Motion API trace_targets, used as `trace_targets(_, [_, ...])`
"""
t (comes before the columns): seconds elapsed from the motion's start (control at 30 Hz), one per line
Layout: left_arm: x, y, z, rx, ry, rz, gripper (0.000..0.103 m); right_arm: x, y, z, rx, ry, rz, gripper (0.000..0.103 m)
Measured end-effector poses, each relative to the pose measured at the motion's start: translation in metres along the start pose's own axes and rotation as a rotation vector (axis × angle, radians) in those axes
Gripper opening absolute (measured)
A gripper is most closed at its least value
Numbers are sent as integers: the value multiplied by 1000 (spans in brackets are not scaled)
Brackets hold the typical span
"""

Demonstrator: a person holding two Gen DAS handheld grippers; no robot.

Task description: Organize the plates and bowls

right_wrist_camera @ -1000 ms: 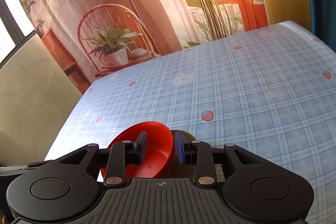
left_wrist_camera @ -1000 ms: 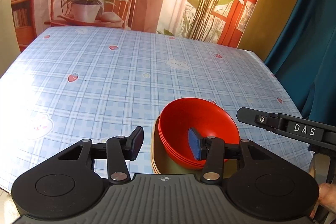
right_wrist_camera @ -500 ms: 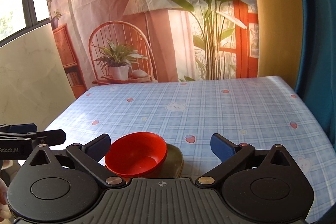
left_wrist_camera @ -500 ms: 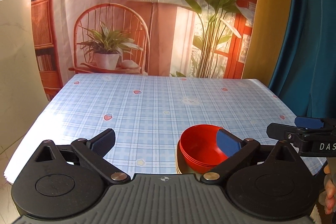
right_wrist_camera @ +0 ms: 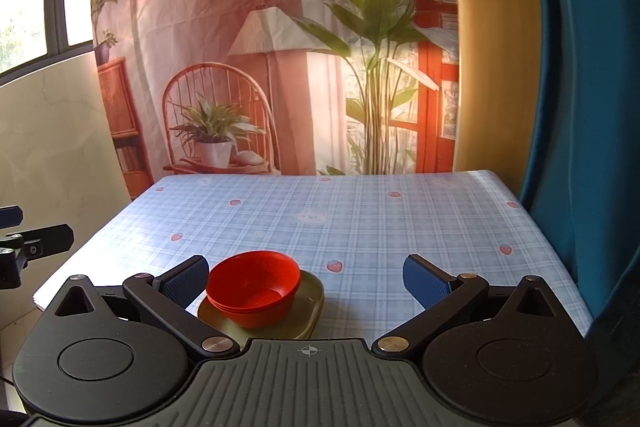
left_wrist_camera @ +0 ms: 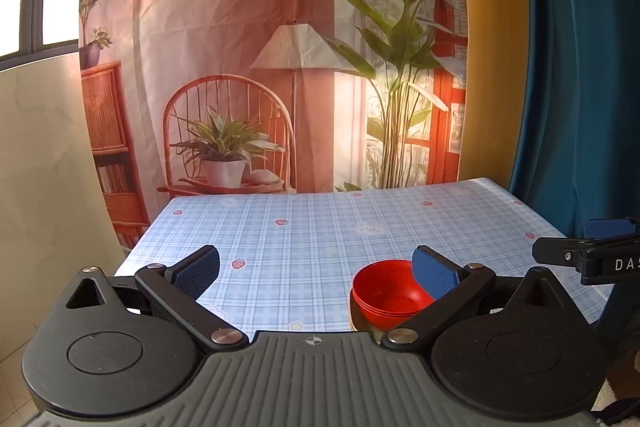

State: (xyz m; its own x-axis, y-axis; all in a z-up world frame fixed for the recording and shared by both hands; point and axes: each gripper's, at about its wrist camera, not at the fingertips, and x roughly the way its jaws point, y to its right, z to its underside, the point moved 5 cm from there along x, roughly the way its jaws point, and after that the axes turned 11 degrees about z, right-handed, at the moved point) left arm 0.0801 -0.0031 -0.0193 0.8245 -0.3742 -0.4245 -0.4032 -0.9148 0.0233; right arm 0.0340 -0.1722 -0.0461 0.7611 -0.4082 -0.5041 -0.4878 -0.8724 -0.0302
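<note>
**Both grippers spread wide, holding nothing, above stacked bowls**

The left gripper (left_wrist_camera: pixel 316 269) is hovering with its jaws spread wide apart, gripping nothing. The right gripper (right_wrist_camera: pixel 306 277) is doing the same, its blue pads (right_wrist_camera: pixel 426 285) standing well apart and touching nothing. A stack of red bowls (right_wrist_camera: pixel 254 287) is nesting on olive-green plates (right_wrist_camera: pixel 308 311), which are sitting near the front edge of a table (right_wrist_camera: pixel 360 219) covered in blue plaid cloth with strawberries. From the left wrist view, the bowls (left_wrist_camera: pixel 390 295) are showing partly behind the right-hand finger.
</note>
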Motion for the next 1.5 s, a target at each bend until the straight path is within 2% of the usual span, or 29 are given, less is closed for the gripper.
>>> trace_targets(0.1, [-4,3,4,-12,-2,21,103,-9,3,4,17,6,-7,103])
trace_targets(0.23, [-4,4,11,-33,-29,10,103,-14,2,11,30,4,-15,103])
trace_targets(0.43, [-13,4,13,-29,2,-9,103,-20,-6,8,0,42,-14,103])
trace_targets(0.53, [-13,3,12,-31,0,-16,103,-20,-8,8,-23,48,11,103])
trace_targets(1.5, [-9,-4,19,-77,-44,-15,103,-21,-3,9,6,57,6,103])
